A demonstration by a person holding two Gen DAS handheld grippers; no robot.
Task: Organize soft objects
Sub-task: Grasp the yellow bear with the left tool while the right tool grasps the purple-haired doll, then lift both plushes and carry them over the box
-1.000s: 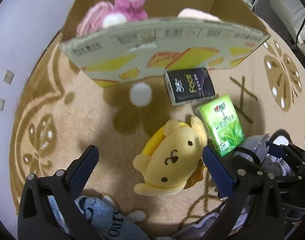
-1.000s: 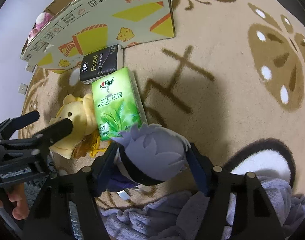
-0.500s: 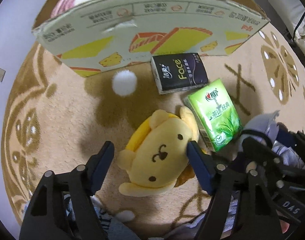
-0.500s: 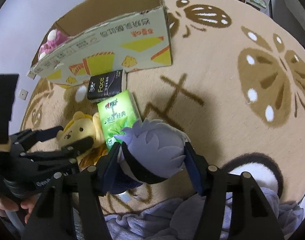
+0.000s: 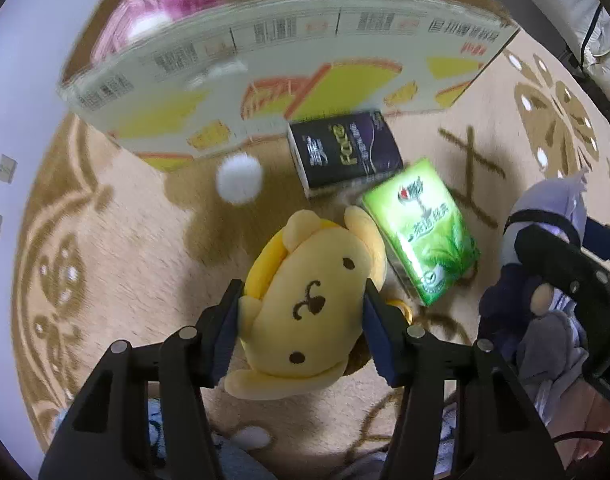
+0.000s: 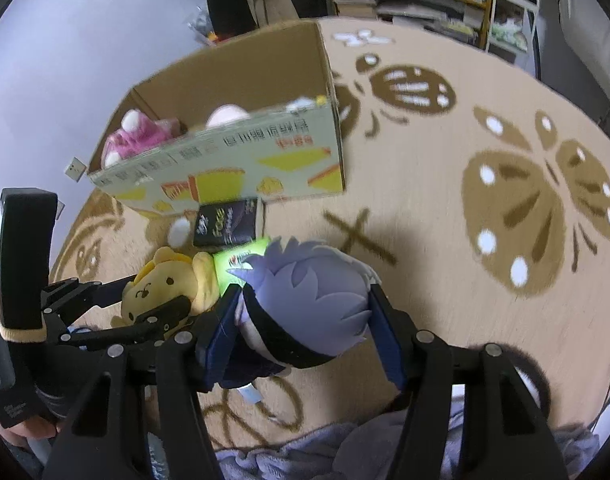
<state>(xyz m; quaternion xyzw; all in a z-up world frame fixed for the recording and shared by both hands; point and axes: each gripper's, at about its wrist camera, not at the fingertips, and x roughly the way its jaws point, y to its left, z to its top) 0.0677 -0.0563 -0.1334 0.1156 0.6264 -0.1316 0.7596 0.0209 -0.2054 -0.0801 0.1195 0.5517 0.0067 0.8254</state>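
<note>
- Grippers both loaded: the left gripper (image 5: 303, 312) has its jaws clamped on the yellow dog plush (image 5: 309, 300), blue pads pressing into both sides of its head, face turned up to the camera
- Right gripper (image 6: 305, 320) squeezes the purple-haired plush doll (image 6: 305, 300) between its jaws, spiky hair pointing away from the camera
- Both plushes sit low over the beige patterned rug (image 6: 445, 240), side by side, the yellow one to the doll's left
- Just beyond the yellow plush lies a green tissue pack (image 5: 421, 232), touching its ear, and past that a black tissue pack (image 5: 345, 154) against the cardboard box (image 5: 273, 92)
- White pompom (image 5: 239, 178) rests on the rug at the foot of the box wall, beside the black pack
- Inside the open box, a pink-and-white plush (image 6: 139, 136) is already lying near the left end
- Grey fleece fabric (image 6: 345, 452) bunches under the right gripper
</note>
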